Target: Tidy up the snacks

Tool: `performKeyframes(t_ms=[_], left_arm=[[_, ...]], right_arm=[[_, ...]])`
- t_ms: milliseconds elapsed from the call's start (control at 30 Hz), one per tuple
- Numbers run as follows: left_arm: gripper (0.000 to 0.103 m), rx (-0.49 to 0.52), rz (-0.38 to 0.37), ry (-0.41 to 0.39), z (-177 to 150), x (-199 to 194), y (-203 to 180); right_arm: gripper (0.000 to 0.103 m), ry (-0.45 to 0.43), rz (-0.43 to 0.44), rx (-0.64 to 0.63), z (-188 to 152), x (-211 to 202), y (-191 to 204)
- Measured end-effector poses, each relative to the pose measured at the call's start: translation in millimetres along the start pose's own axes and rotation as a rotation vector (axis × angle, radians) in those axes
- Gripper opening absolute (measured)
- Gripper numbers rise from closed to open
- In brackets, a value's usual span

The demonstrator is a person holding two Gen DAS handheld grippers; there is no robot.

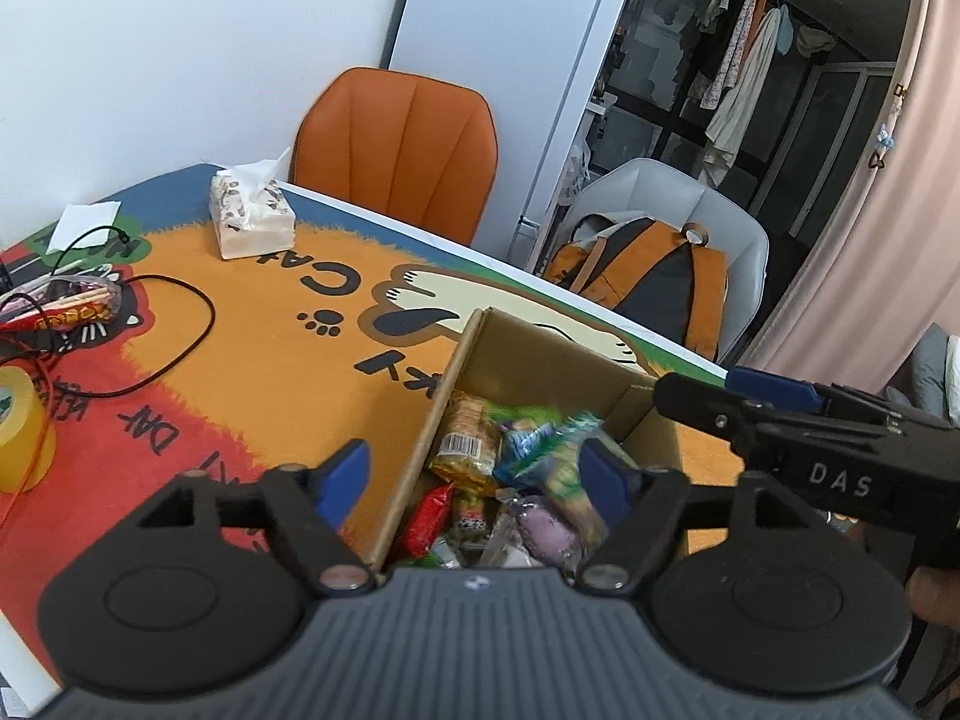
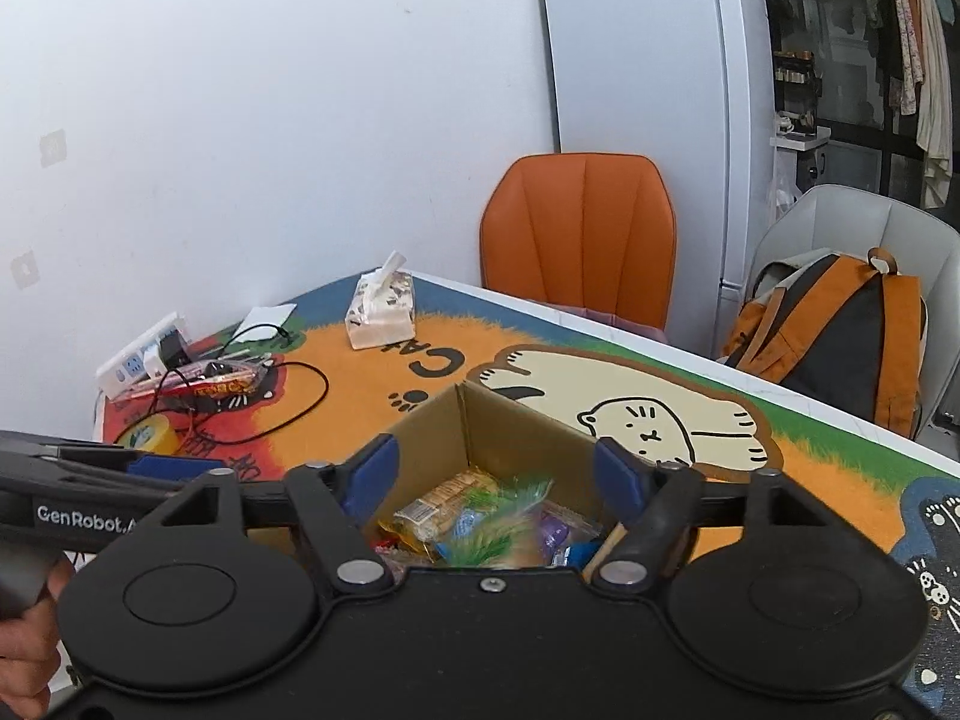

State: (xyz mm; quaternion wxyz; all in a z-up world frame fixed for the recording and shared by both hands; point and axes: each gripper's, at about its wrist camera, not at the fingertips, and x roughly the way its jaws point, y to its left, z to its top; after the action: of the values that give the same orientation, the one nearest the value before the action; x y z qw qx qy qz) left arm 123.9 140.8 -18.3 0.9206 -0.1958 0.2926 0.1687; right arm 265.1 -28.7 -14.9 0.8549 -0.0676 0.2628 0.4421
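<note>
I see an open cardboard box (image 1: pixel 540 354) on the cat-print table mat (image 1: pixel 252 360), just ahead of both tools. It is loaded with snacks: a clear pack of crackers (image 1: pixel 465 438) leans against its left wall, a green and blue wrapper (image 1: pixel 540 438) lies blurred in the middle, a red packet (image 1: pixel 429 519) sits at the near side, and a purple-wrapped piece (image 1: pixel 543 531) lies beside it.

My left gripper (image 1: pixel 480 480) hangs over the box's near left edge with its jaws wide and nothing between them. My right gripper (image 2: pixel 495 474) hangs over the box from the near side, jaws also wide and empty; in its view the crackers (image 2: pixel 432 507) and the green wrapper (image 2: pixel 504 516) show below.

Far left on the table stand a tissue pack (image 1: pixel 249 216), a long snack packet (image 1: pixel 66 306) among black cables, and a yellow tape roll (image 1: pixel 18 426).
</note>
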Motion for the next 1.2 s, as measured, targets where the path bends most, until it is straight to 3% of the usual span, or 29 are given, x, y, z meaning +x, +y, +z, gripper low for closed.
performKeyframes(t_ms=[133,267,500,1200], left_arm=[[0.085,-0.009,-0.004,-0.005,-3.0,-3.2,1.4],[0.087,-0.008,-0.001,-0.015,-4.3,-8.3,-0.3],[0.092,0.020,-0.002,-0.021,-6.2,-17.8,-7.5],[0.093,0.068,-0.034,-0.038,-18.5,-39.7,-23.5]], right_arm=[[0.075,0.012,-0.006,0.010,-2.7,-5.3,-3.6],[0.088,0.014,-0.013,0.020,-5.7,-15.5,-8.0],[0.099,0.007,-0.016,0.043,-12.7,-37.7,-17.2],[0.103,-0.024,-0.094,0.129,-34.8,-90.5,-42.5]])
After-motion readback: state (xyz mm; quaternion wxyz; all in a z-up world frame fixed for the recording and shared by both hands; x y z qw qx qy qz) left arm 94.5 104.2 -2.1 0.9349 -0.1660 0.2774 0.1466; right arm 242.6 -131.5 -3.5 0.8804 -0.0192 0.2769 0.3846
